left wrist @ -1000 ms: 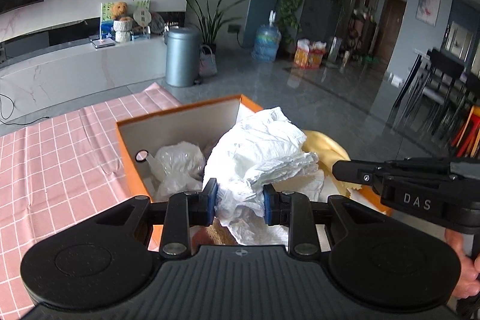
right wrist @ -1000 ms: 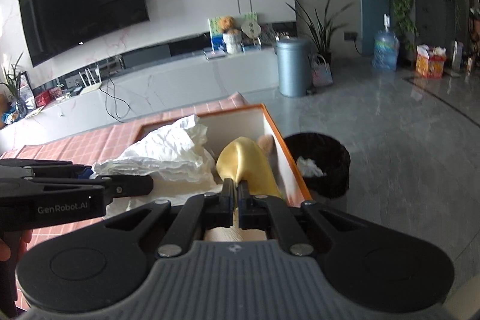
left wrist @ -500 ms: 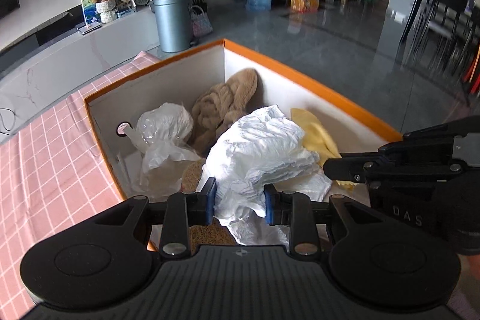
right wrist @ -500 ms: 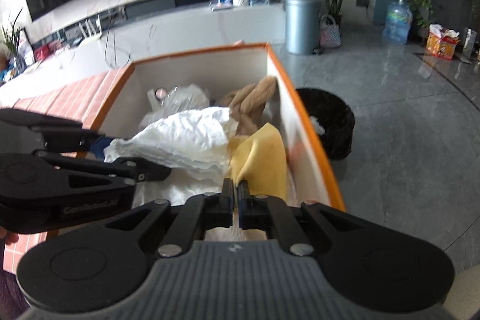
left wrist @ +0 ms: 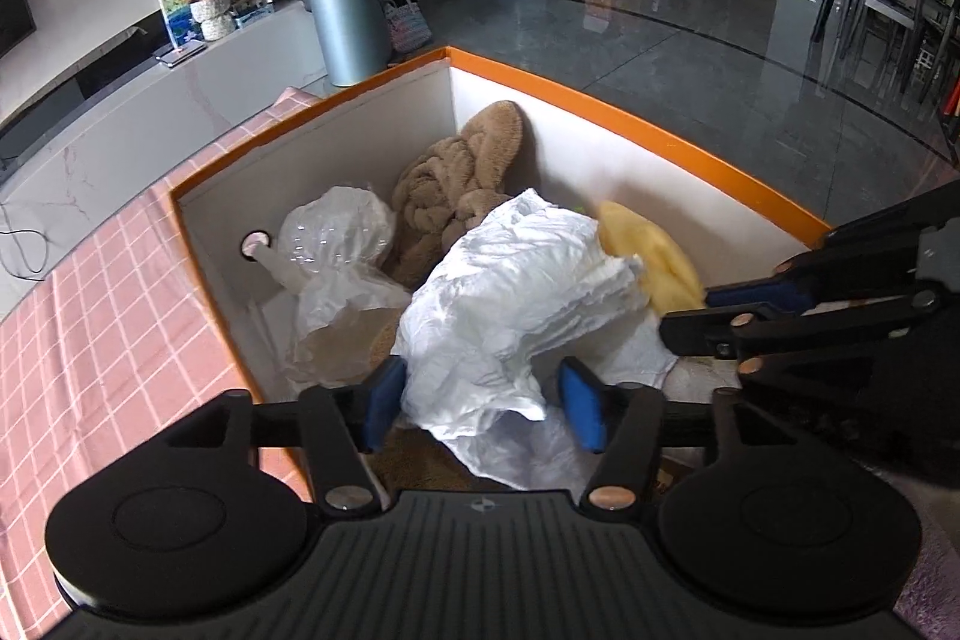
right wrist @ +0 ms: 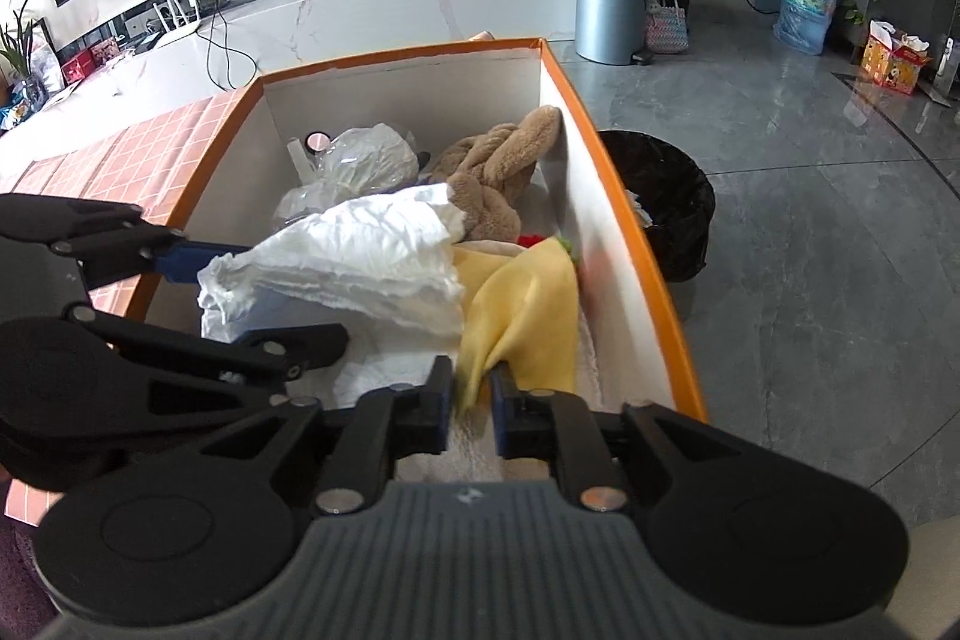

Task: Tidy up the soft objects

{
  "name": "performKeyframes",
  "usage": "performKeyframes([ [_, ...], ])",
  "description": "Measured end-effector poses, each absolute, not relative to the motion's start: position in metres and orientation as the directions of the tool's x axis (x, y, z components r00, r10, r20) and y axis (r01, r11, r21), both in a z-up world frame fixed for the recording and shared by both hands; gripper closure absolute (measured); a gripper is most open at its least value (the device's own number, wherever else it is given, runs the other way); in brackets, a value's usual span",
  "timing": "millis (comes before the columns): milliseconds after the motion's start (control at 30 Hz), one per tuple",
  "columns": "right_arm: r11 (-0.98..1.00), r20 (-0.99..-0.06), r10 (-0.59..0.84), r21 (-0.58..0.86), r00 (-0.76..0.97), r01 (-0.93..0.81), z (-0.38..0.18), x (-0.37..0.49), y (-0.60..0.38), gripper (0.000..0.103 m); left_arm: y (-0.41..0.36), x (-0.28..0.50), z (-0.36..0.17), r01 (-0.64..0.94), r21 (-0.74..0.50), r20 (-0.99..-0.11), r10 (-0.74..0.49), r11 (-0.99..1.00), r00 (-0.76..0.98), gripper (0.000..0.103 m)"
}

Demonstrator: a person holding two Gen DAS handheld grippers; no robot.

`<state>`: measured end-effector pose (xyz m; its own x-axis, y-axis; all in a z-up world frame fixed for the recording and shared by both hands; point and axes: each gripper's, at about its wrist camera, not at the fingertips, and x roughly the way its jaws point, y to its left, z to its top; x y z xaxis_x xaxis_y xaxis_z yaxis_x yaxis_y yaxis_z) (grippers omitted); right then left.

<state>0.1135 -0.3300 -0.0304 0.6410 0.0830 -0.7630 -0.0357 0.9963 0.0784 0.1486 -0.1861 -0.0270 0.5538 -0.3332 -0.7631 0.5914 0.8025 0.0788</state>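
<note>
White crumpled cloth (left wrist: 528, 280) lies between my left gripper's (left wrist: 483, 403) opening jaws, yellow cloth (right wrist: 528, 316) between my right gripper's (right wrist: 471, 409), over the box (left wrist: 630, 118).

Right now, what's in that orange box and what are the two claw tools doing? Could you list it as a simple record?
container: orange box, white inside, on a pink checked cloth
contents: brown plush toy, clear plastic bag, white crumpled cloth, yellow cloth
left gripper: jaws opening, white crumpled cloth between them, pads clear of it
right gripper: jaws opening, yellow cloth's corner between them
beside box: black bin on the floor
</note>
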Motion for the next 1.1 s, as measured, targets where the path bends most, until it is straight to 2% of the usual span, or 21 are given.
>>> performKeyframes([
  [100,0.998,-0.762,0.064,0.06,0.645,-0.028,-0.025,0.111,-0.333,0.064,-0.184,0.148,-0.023,0.576,0.093,-0.765,-0.312,0.812,0.563,0.016],
  [267,0.998,-0.748,0.059,0.04,0.661,-0.044,-0.013,0.102,-0.334,0.059,-0.172,0.145,-0.014,0.57,0.059,-0.76,-0.333,0.82,0.558,0.009],
  [600,0.998,-0.687,0.063,0.026,0.724,-0.062,0.02,0.076,-0.329,0.038,-0.154,0.125,0.013,0.579,0.027,-0.729,-0.38,0.815,0.57,0.009],
  [833,0.997,-0.611,0.069,0.029,0.789,-0.065,0.041,0.055,-0.317,0.031,-0.128,0.111,0.038,0.539,-0.053,-0.643,-0.441,0.841,0.626,0.009],
  [1100,0.995,-0.477,0.077,0.089,0.875,-0.039,0.049,0.029,-0.297,0.026,-0.102,0.088,0.051,0.491,-0.087,-0.493,-0.466,0.867,0.734,0.009],
])
